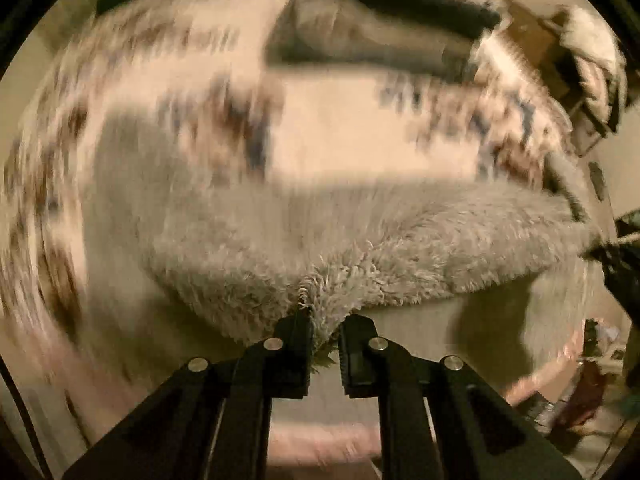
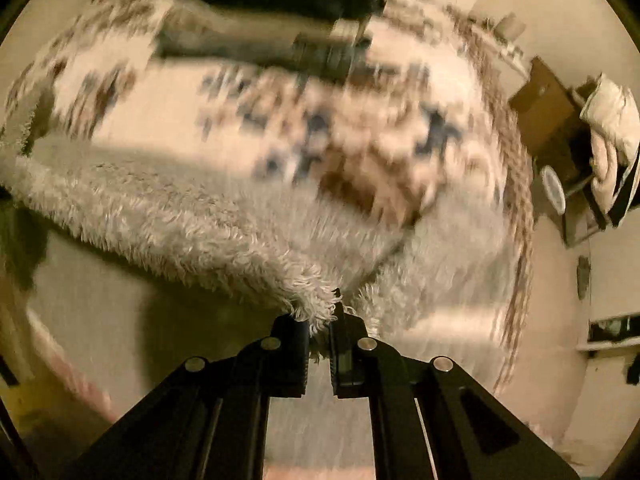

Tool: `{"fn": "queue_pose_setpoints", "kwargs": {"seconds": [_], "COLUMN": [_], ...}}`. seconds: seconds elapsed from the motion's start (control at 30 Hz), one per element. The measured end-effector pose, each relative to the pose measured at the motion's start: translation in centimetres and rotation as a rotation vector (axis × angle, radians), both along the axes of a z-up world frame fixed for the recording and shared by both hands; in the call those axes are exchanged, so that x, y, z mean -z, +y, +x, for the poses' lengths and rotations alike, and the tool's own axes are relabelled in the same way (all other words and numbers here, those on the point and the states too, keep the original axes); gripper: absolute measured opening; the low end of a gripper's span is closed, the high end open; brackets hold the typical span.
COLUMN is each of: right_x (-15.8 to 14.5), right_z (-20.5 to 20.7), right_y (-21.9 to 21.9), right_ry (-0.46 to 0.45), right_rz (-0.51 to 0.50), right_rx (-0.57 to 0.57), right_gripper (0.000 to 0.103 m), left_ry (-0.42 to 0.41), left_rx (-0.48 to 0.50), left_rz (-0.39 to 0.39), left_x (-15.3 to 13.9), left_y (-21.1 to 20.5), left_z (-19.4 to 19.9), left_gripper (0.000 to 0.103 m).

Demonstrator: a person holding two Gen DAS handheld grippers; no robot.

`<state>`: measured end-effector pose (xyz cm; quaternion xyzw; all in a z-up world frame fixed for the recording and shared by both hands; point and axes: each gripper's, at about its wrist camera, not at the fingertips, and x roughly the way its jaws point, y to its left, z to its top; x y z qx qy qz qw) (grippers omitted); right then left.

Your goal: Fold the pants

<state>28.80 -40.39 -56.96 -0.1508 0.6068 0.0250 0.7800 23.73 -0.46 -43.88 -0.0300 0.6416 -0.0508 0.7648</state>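
Observation:
The pants (image 1: pixel 360 240) are pale grey and fluffy. In the left wrist view their edge stretches from my left gripper (image 1: pixel 325 326) off to the right, lifted above the surface. My left gripper is shut on a corner of that edge. In the right wrist view the same fluffy pants (image 2: pixel 180 216) stretch from my right gripper (image 2: pixel 319 322) off to the left. My right gripper is shut on the other corner. The rest of the pants hangs or lies beyond the held edge, blurred by motion.
A patterned cream, brown and blue cover (image 1: pixel 360 128) lies under the pants, also in the right wrist view (image 2: pixel 340 132). A dark pillow (image 1: pixel 392 12) lies at the far end. Brown furniture with a white bundle (image 2: pixel 612 132) stands at the right.

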Motion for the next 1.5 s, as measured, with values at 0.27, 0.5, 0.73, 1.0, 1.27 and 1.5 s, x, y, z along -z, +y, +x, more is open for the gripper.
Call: {"fn": "queue_pose_setpoints", "kwargs": {"seconds": [0.27,0.5,0.73,1.0,1.27,1.5], "right_x": [9.9,4.0,0.8,2.4,6.8,-1.3], "right_z": [-9.1,-10.8,-7.5,-7.7,-21.7,-19.5], "right_y": [-1.2,-3.1,-15.0,-19.9,-25.2,-16.8], "right_ry": [0.386,0.252,0.026,-0.084,0.081,-0.01], "right_rz": [0.129,0.276,0.321,0.111,0.433,0.41], "right_rx": [0.14,0.291,0.809,0.903,1.305,1.13], "right_gripper": [0.064,0.091,0.091,0.013,0.066,0.079], "left_ry": [0.2,0.111,0.035,0.008,-0.003,-0.01], "left_rx": [-0.124,-0.126,-0.128,-0.143,-0.162,-0.24], "left_rz": [-0.034,-0.071,0.002,0.053,0.045,0.027], "left_x": [8.8,4.2,1.8,3.0,3.8,1.8], "left_y": [0.4,0.5,0.0,-2.7,-5.9,-3.8], "left_z": [-7.0,-7.4,-7.3,-6.2,-5.6,-5.2], "left_gripper": [0.016,0.087,0.092,0.092,0.092,0.092]}}
